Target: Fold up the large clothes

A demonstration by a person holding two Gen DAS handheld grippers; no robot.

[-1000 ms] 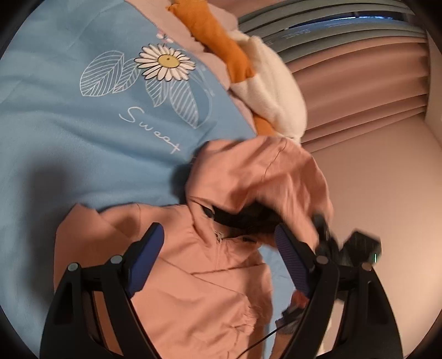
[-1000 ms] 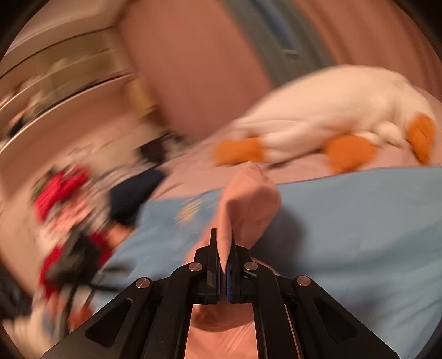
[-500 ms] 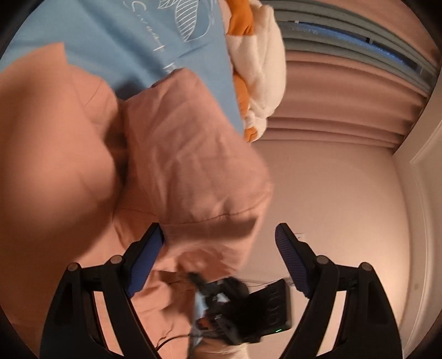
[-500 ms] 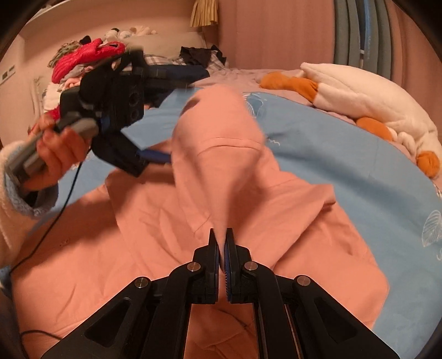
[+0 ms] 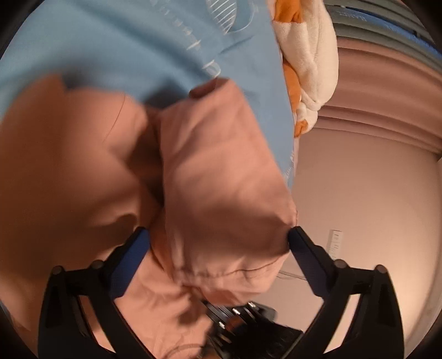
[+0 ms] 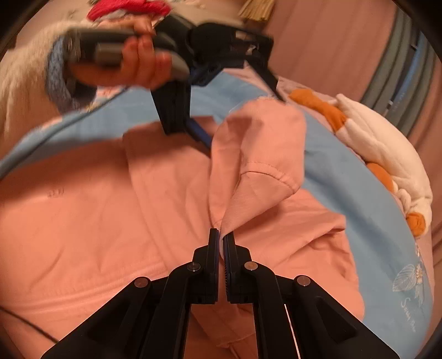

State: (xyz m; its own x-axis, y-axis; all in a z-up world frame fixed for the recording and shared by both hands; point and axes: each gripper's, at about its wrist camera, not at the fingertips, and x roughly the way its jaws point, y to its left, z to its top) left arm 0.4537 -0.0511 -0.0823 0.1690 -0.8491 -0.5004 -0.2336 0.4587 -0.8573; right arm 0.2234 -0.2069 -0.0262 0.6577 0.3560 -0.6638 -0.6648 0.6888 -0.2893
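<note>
A large pink hooded garment lies spread on a blue bedcover. My right gripper is shut on the edge of its hood and holds it raised. My left gripper is open, its jaws wide on either side of the raised hood, not closed on it. In the right wrist view the left gripper hangs above the far side of the hood, held by a hand. The right gripper's body shows low in the left wrist view.
A white and orange plush toy lies along the bed's far right side, also in the left wrist view. Pink curtains and a pink wall stand beyond the bed. Red clothes are piled at the back.
The right gripper has lifted the hood higher and brought it nearer. The left gripper has moved in so that its open jaws straddle the hood.
</note>
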